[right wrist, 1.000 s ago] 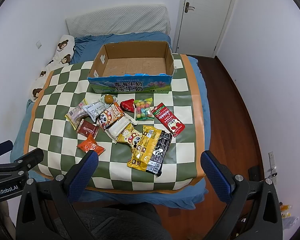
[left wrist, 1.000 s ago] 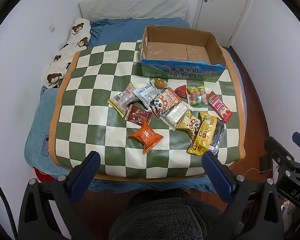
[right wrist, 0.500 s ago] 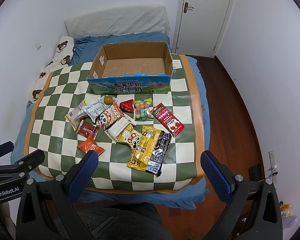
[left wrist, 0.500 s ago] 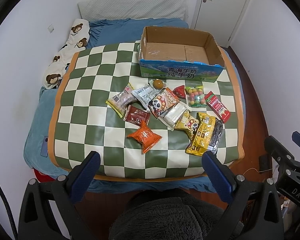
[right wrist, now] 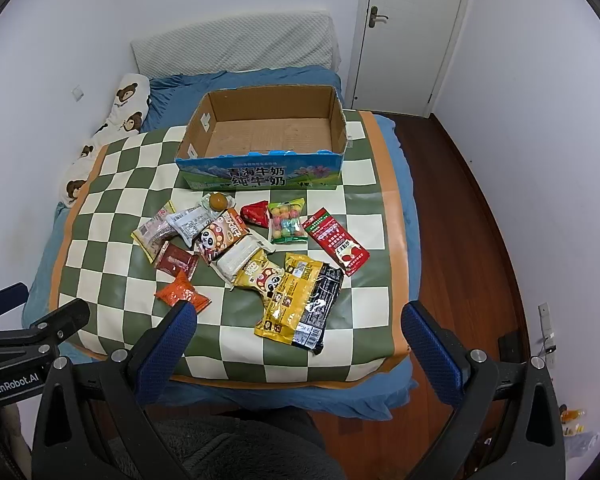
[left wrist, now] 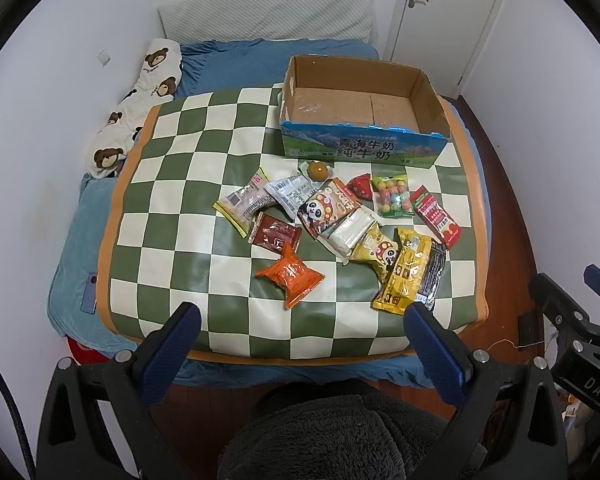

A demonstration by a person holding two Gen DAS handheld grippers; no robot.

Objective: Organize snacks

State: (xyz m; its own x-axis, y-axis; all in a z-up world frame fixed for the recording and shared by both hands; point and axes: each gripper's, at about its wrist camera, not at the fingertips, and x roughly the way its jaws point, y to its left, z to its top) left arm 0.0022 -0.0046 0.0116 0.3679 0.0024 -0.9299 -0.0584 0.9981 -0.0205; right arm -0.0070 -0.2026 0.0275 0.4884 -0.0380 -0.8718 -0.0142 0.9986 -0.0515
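Note:
Several snack packets lie in a loose pile on a green-and-white checkered mat (left wrist: pixel 172 208) on a bed. Among them are an orange packet (left wrist: pixel 290 278) nearest me, a panda packet (left wrist: pixel 326 210), a yellow packet (left wrist: pixel 406 276), a red packet (left wrist: pixel 436 216) and a bag of coloured balls (left wrist: pixel 392 200). An open, empty cardboard box (left wrist: pixel 360 120) stands behind the pile; it also shows in the right wrist view (right wrist: pixel 268 140). My left gripper (left wrist: pixel 300 332) is open and empty above the mat's near edge. My right gripper (right wrist: pixel 300 330) is open and empty there too.
A bear-print pillow (left wrist: pixel 140 104) lies at the mat's left. A grey headboard cushion (left wrist: pixel 268 12) leans on the back wall. A white door (right wrist: pixel 412 28) is at the back right. Wooden floor (right wrist: pixel 472 240) runs along the bed's right side. A blue phone (left wrist: pixel 90 294) lies at the bed's left edge.
Both grippers have moved a little forward towards the bed, so the mat and snacks look slightly closer. Both stay open and empty. The snacks have not moved.

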